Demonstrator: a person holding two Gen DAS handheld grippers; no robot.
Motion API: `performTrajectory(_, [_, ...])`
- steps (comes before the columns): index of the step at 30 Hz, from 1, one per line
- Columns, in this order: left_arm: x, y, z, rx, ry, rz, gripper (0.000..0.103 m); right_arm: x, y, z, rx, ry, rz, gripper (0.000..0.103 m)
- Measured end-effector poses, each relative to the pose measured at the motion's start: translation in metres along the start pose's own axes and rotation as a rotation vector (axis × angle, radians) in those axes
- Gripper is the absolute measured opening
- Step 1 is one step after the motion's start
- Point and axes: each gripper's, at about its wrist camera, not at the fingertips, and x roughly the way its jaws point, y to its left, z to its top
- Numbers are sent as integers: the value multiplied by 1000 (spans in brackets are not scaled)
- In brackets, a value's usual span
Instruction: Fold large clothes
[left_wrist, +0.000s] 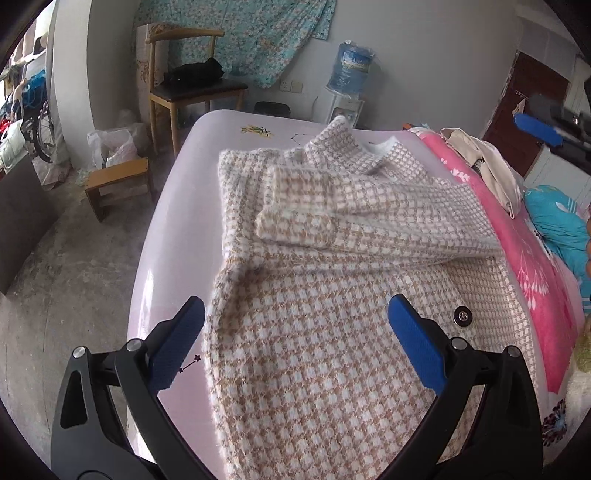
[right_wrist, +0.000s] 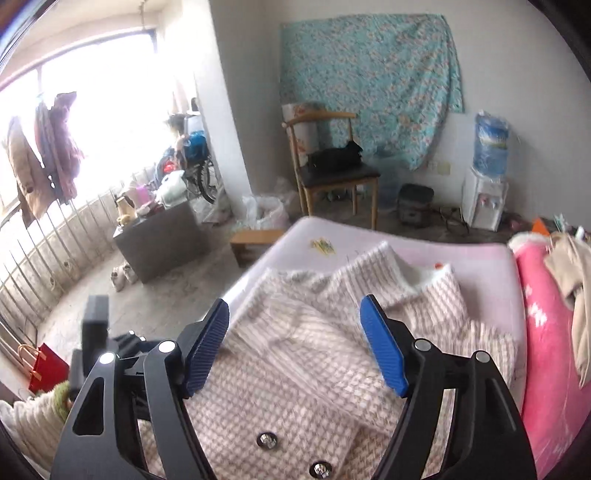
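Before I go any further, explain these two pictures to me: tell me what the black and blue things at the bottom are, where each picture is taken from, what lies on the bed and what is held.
Those are hand-held tongs, one in each of a person's hands, with a wide-angle camera on each looking along its two blue-padded fingers. One picture is from the left tongs, the other from the right tongs.

Both look down at a beige and white houndstooth woollen coat lying on a pale pink bed sheet. Its sleeves are folded across the chest, and a dark round button shows near the front edge. A bright pink flowered blanket lies alongside.

Nothing is held: both tongs stand open above the coat, with no cloth pinched.
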Motion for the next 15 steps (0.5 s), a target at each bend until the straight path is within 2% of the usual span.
performTrajectory(4, [10, 1, 5, -23, 7, -55, 96, -5, -54, -44, 169, 70, -71, 72])
performTrajectory(8, [25, -6, 24, -39, 9, -87, 92, -13, -107, -85, 304, 111, -160, 72])
performTrajectory(13, [39, -20, 41, -31, -5, -88, 91, -11, -160, -123, 445, 148, -209, 72])
performTrajectory(15, [42, -25, 47, -23, -17, -84, 86, -11, -171, -128, 472, 144, -212, 72])
